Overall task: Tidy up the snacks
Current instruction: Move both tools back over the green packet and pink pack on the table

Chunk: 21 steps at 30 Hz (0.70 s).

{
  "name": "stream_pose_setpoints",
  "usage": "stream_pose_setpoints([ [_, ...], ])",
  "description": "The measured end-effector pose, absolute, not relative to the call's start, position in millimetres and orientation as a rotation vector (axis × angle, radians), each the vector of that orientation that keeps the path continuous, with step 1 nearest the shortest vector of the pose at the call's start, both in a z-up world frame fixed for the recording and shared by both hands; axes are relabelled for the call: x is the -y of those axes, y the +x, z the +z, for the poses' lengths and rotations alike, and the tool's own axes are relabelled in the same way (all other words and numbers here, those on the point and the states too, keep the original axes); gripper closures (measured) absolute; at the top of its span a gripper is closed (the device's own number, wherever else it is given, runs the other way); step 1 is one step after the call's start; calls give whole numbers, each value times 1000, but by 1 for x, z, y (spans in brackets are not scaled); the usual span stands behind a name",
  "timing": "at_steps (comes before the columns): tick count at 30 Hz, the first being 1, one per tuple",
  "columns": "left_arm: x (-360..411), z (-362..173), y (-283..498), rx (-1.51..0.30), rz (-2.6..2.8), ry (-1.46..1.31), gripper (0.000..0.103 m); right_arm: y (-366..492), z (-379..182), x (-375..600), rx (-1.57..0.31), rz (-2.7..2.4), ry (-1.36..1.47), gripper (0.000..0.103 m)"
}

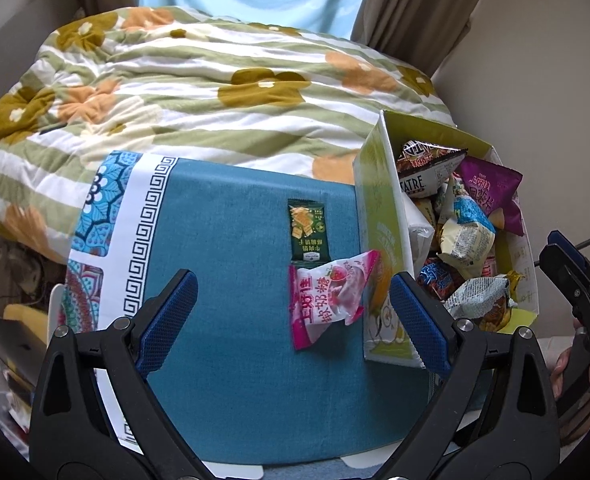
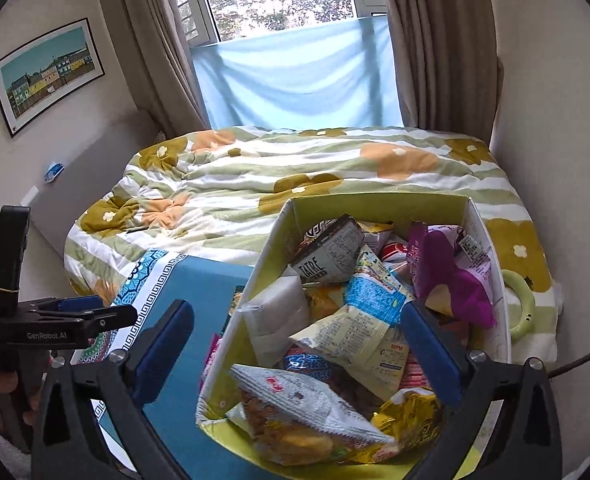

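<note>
The pink candy packet [image 1: 329, 298] lies flat on the blue cloth [image 1: 235, 280] over the tabletop, touching the near left wall of the snack box [image 1: 379, 208], with a dark green cracker packet [image 1: 309, 232] just beyond it along the same wall. From the left claw [image 1: 293, 314], the pink packet sits straight ahead, between its spread fingers but nearer the one on the box side. Its long axis runs slantwise, from its near corner up toward the box wall. The left claw holds nothing.

The right claw [image 2: 299, 354] hangs above the box, also spread and empty, over the heap of packets [image 2: 351, 332] inside; the box wall hides most of both loose packets from it. So the left claw is judged the nearer and better placed for them. The tight spot is the box wall, which leaves that side's finger little room.
</note>
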<state>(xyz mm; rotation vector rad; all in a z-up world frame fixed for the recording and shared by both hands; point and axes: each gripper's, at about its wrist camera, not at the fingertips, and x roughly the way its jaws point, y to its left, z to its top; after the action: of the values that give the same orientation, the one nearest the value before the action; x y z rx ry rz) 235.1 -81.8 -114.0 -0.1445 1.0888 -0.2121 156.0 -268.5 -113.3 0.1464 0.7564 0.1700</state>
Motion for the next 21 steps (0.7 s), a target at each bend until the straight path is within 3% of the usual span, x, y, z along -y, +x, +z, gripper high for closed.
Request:
stream_pose_setpoints([
  [21,-7,-153,293,-1180,-440,21,7,119,-167,124,-851,-209,252,0],
])
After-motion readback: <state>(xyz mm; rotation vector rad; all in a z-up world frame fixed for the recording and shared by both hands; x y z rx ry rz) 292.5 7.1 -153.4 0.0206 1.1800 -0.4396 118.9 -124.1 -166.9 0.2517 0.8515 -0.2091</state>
